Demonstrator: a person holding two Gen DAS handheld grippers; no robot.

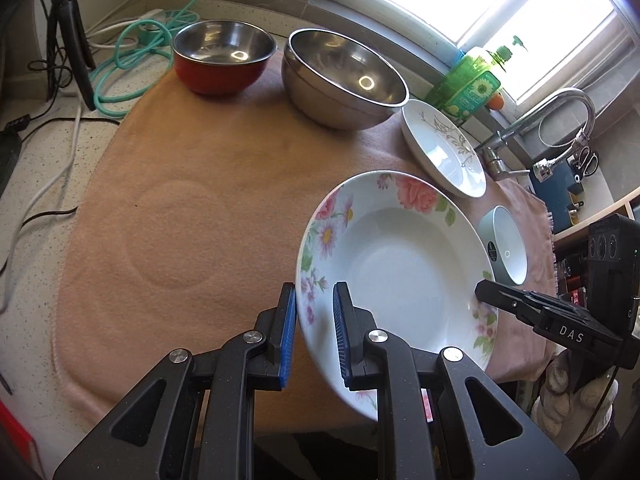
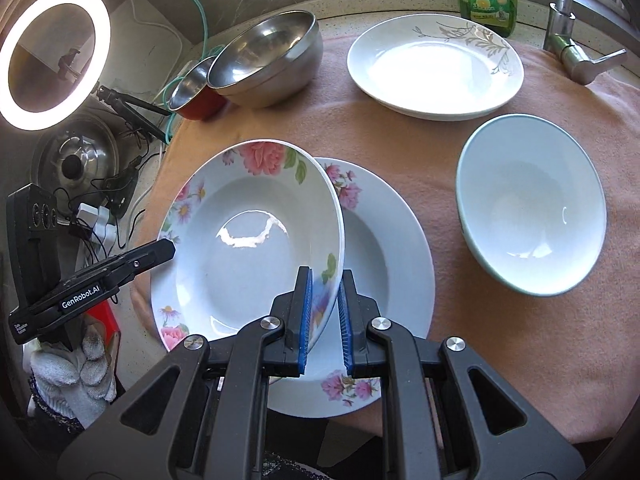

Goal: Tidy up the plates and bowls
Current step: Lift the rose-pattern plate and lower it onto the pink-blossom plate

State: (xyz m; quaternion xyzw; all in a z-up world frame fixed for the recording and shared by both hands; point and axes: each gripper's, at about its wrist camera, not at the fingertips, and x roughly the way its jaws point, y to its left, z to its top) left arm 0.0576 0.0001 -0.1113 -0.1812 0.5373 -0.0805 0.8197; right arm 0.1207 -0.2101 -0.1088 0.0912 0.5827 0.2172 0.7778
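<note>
Jaws of left gripper (image 1: 315,312) and right gripper (image 2: 325,300) clamped on floral plate (image 2: 248,248) rim, lifted tilted above second floral plate (image 2: 384,264), frame centre.

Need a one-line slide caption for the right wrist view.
Both claws, right claw and left claw, carry a floral plate above a matching plate.
</note>
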